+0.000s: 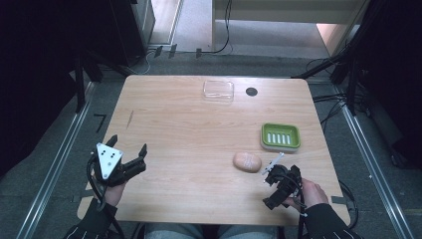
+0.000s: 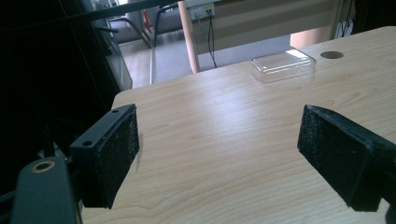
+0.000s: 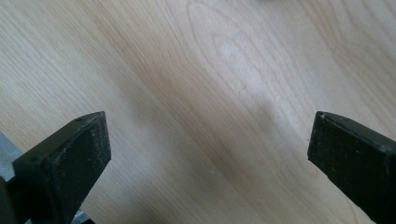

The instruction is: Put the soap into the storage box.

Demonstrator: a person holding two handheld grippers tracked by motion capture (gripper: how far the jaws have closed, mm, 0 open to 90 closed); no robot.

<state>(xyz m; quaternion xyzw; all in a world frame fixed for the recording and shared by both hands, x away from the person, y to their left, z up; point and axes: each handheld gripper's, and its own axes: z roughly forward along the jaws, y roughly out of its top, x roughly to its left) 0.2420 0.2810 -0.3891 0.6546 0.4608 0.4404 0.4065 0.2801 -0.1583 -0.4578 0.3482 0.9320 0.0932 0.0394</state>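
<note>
A person is sitting at the near edge of a light wooden table, holding a two-jaw gripper in each hand. The left gripper is hovering at about 8 o'clock on the tabletop, near the left edge, with its grey three-cornered plate facing up. Its jaws are standing wide apart and are pinching nothing; in the left gripper view the left gripper is framing only bare wood between its two black pads.

The right gripper is sitting at about 5 o'clock, near the front right corner, tilted down toward the table. In the right gripper view the right gripper is showing its jaws spread far apart over plain wood grain, with nothing between them.

A tan, rounded bar of soap is lying on the table at about 4 o'clock from the centre, just beside the right gripper and apart from it. A green soap dish with a white slotted insert is resting at about 3 o'clock, near the soap and close to the right edge. A clear plastic lid is lying at about 12 o'clock near the far edge; in the left gripper view the same lid is showing ahead and to the right. A dark round cable hole is sitting just beside the lid.
</note>
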